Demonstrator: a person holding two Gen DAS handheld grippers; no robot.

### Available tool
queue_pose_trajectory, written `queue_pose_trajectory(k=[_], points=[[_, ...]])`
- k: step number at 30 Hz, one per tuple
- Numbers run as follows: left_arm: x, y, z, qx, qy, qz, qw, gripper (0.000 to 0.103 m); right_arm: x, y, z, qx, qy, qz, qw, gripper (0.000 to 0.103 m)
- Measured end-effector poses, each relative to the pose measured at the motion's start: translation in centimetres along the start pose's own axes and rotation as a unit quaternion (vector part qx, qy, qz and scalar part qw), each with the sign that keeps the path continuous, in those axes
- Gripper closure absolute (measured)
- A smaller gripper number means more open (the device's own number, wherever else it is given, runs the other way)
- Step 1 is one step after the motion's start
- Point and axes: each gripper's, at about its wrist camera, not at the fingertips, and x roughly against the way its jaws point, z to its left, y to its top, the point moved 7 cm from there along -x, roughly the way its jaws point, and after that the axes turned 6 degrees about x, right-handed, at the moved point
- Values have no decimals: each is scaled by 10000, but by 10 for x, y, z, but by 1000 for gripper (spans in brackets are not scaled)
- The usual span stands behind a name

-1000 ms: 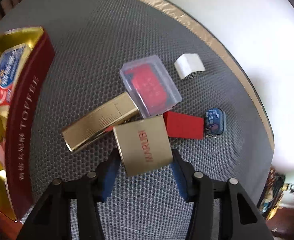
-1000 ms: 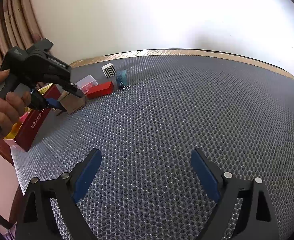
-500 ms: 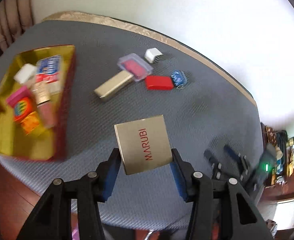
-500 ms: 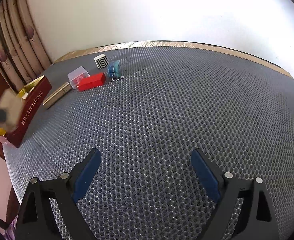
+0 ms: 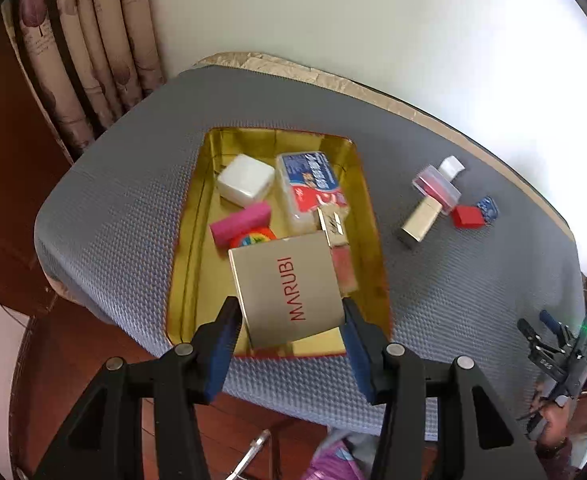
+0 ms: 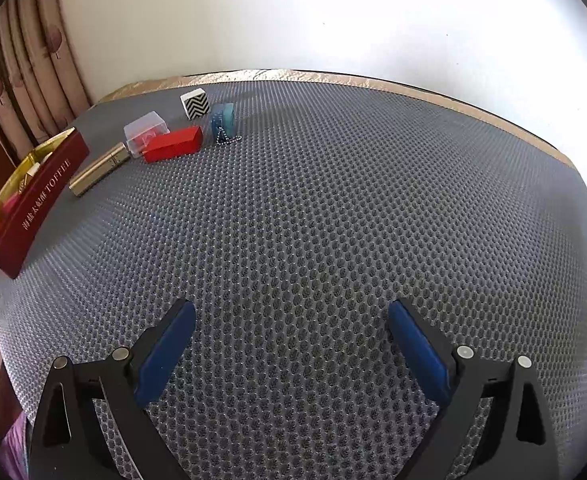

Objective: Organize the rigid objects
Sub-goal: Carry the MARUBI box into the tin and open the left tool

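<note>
My left gripper (image 5: pixel 289 320) is shut on a gold MARUBI box (image 5: pixel 287 288) and holds it above the near end of the red and gold toffee tin (image 5: pixel 197 208). The tin holds a white block (image 5: pixel 245 179), a blue-and-white case (image 5: pixel 311 184), a pink bar (image 5: pixel 239 224) and other small items. On the grey mat lie a gold bar (image 5: pixel 419 222), a clear case (image 5: pixel 435 186), a red box (image 5: pixel 468 216), a white cube (image 5: pixel 451 167) and a blue charm (image 5: pixel 488 207). My right gripper (image 6: pixel 291 344) is open and empty over bare mat.
The tin (image 6: pixel 33 208) sits at the mat's left edge in the right wrist view, with the loose items (image 6: pixel 171 144) beside it. Curtains (image 5: pixel 77 52) hang behind the table's left corner. The wall runs along the far edge. The floor lies below the near edge.
My left gripper has lifted the MARUBI box off the mat away from the loose items and carried it left over the tin. My right gripper has stayed put.
</note>
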Motion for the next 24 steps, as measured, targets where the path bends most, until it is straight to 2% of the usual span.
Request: queue_pose_trajectory(k=[8, 17, 24], points=[[-32, -6, 13, -195, 150, 123, 9996, 52, -4, 0, 3, 117, -136, 95, 9998, 4], [-55, -11, 28, -7, 140, 253, 9996, 51, -5, -1, 3, 150, -200, 139, 9996, 3], [-52, -10, 34, 31, 230, 56, 9997, 51, -5, -1, 3, 158, -217, 147, 9995, 3]])
